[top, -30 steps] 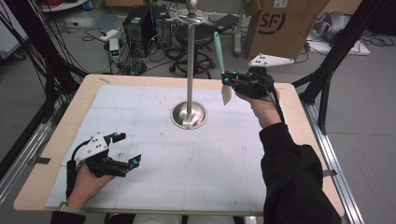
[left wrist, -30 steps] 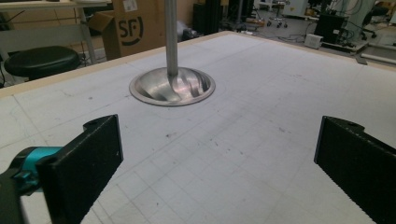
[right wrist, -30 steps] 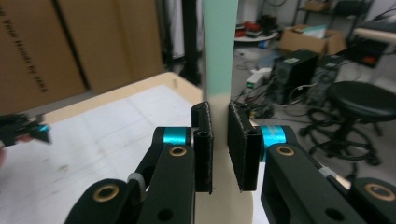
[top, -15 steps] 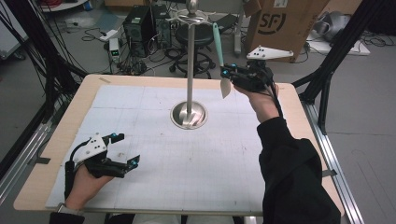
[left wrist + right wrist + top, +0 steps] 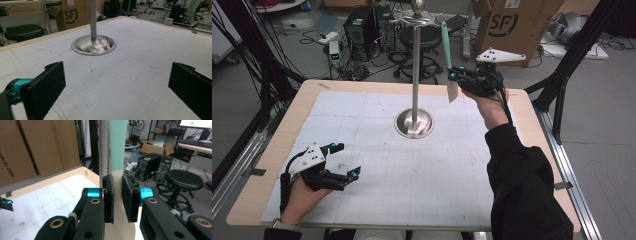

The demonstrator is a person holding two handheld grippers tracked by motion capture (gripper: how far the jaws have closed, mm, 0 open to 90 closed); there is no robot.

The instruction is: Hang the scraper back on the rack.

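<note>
The right claw (image 5: 455, 76) is raised above the far right part of the tabletop (image 5: 267, 200), and its two black jaws are pressed together on a spatula (image 5: 448, 60). They grip it low down, where the mint-green handle meets the pale cream blade. In the right gripper view the spatula (image 5: 117, 147) runs straight up between the pads (image 5: 130, 195), green above them and cream below. In the high view it stands nearly upright: the handle points up, the blade hangs just beneath the claw, clear of the tabletop.

Just beside the spatula stands a metal stand (image 5: 414, 65), a slim pole rising from a round dished base that rests on the middle of the white gridded mat (image 5: 412, 185). At the pole's top is a wire ring with a ball knob above it. The spatula's handle reaches up close to that ring; whether it touches I cannot tell.

The left claw (image 5: 346, 161) lies low over the near left corner of the mat, the hand resting there. Its jaws (image 5: 52, 82) stand wide apart with nothing between them, facing the stand's base (image 5: 93, 45) across bare mat.
</note>
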